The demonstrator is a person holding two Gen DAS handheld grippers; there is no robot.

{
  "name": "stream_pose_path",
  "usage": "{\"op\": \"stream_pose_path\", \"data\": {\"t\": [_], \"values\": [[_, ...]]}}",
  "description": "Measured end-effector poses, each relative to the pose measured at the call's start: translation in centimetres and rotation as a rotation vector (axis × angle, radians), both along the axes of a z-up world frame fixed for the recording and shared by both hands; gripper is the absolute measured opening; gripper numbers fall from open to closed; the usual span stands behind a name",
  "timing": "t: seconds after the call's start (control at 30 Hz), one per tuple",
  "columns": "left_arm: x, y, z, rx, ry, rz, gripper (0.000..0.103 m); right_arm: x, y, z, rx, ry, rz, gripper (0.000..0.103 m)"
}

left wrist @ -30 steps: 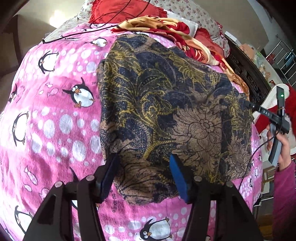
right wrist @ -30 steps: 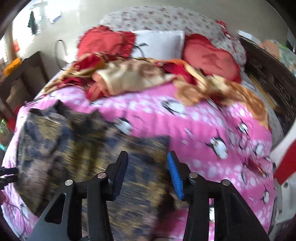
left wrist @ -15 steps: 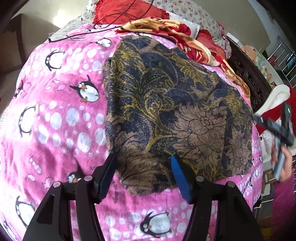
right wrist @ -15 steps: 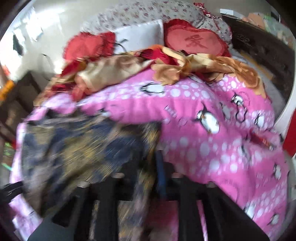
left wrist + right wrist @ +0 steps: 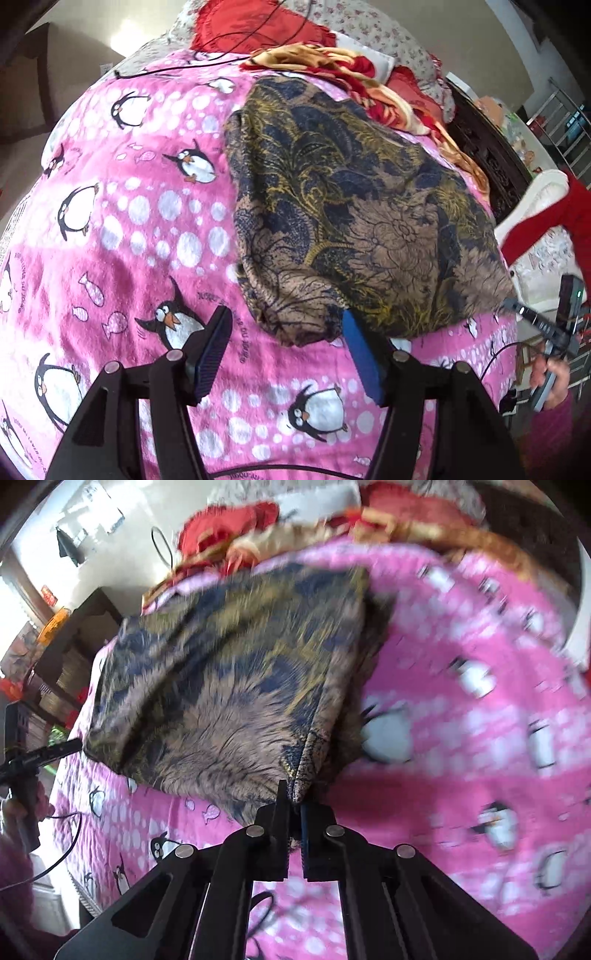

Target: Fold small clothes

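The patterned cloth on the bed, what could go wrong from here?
1. The right tongs pinch only a small corner of the patterned cloth; it may slip out when pulled.
2. The left tongs are open and hold nothing, so the near edge could drag across the penguin blanket and bunch.

Pink penguin blanket, red cushions

**Soft Cloth, Hard Plastic**

A thin woven garment, matt with a blue-and-gold leaf print, lies on a plush pink fleece blanket with a fuzzy nap. The left claw shows matt black plastic arms, ribbed pads and dull metal rivets. A carved dark wooden bed frame looks glossy.
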State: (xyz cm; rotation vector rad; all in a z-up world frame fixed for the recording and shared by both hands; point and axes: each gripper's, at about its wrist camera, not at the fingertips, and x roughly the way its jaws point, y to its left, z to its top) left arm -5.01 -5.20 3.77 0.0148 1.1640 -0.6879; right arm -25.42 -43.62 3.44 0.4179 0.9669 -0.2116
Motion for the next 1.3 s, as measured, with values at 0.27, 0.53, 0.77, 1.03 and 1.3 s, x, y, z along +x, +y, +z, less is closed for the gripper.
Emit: {"op": "stream_pose_path", "data": {"t": [0.27,0.53,0.77,1.03,1.3], "values": [[-0.7,-1.1,-0.1,0.004,-0.005,-0.019,0.066,0.1,-1.7,-3.6,-0.001,0.139,-0.040,0.006],[-0.5,-3.2,0.3,0.077,-0.098,-0.005,0.067,1.4,-0.4,2.0,-0.059,0.011,-0.078,0.023],[-0.3,-4.8,-0.4,0.122,-0.150,0.027,0.067,9.6,6.2,1.3,-0.129,-0.005,0.145,0.023],[0.0,-6.5,-1.5,0.165,-0.167,0.002,0.067,16.0,8.9,-2.8,-0.149,0.029,0.173,0.023],[0.5,-6.8,-2.8,0.180,-0.155,0.002,0.070,18.7,6.3,-4.2,-0.033,0.038,0.106,0.022]]}}
